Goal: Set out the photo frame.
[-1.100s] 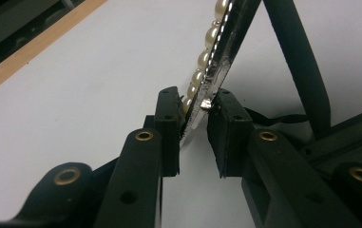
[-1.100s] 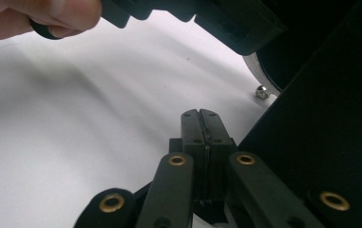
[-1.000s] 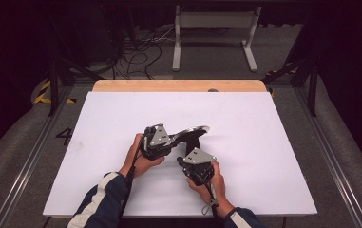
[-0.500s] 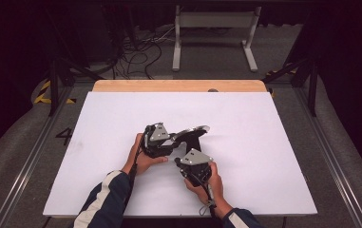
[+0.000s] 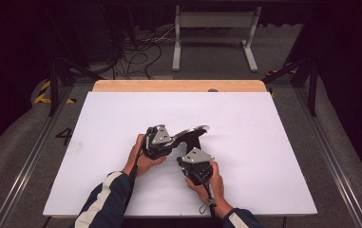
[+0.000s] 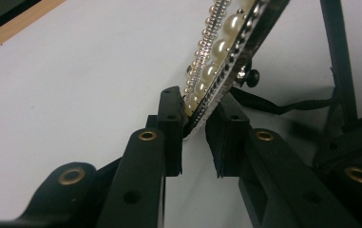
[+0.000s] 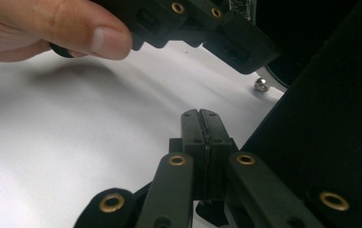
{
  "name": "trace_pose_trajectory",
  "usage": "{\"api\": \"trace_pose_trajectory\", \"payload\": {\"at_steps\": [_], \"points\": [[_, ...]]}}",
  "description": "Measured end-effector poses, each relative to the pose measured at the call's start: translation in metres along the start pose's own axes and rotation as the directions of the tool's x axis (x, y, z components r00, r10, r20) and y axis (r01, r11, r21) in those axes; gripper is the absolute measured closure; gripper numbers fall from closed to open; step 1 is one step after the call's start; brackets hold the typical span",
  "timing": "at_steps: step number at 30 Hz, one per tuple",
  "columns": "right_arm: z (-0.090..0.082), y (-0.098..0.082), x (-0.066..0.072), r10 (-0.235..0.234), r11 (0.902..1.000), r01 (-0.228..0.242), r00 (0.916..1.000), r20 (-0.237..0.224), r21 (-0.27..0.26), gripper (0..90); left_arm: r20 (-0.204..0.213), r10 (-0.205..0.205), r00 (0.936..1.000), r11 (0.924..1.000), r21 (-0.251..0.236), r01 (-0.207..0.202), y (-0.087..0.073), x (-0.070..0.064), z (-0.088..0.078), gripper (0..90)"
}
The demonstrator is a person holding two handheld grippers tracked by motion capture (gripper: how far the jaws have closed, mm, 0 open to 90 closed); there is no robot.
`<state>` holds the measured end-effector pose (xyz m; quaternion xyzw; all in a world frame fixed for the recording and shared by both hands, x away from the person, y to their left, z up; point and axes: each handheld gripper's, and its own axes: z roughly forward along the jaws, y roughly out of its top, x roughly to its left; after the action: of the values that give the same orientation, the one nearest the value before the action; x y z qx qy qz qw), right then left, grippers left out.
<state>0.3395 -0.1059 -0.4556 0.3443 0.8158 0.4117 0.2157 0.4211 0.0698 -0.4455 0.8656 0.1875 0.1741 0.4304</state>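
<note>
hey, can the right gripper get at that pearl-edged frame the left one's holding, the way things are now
Probably yes. The right gripper sits right beside the pearl-edged frame, with nothing between them in the high view. Its fingers are shut, so they must open first. The left gripper has just been closing on the frame's rim.

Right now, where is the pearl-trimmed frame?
In the high view the pearl-trimmed frame sits mid-table, held up between both hands; its corner is between the pads of the left tool.

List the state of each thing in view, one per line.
Left hand-held gripper: jaws around the frame's rim, just been closing.
Right hand-held gripper: shut, holding nothing.
Pearl-trimmed frame: tilted, its rim between the left jaws.
White table: bare around the hands.
</note>
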Motion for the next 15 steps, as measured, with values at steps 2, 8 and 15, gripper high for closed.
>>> {"api": "trace_pose_trajectory", "payload": {"at_steps": [2,8,15], "points": [[-0.001,0.0,0.0,0.005,1.0,-0.005,1.0,-0.003,0.002,90.0,-0.009,0.018,0.9998,0.9998,0.007,-0.017,-0.001,-0.002,-0.002,77.3],[-0.002,-0.002,0.0,0.002,1.0,-0.002,1.0,-0.007,0.005,90.0,-0.021,0.038,0.999,0.9992,0.013,-0.038,-0.003,-0.006,-0.007,78.3],[-0.004,-0.003,0.0,0.002,1.0,-0.002,0.9998,-0.022,0.006,90.0,-0.035,0.056,0.9978,0.9982,0.02,-0.056,-0.005,-0.01,-0.012,78.6]]}}
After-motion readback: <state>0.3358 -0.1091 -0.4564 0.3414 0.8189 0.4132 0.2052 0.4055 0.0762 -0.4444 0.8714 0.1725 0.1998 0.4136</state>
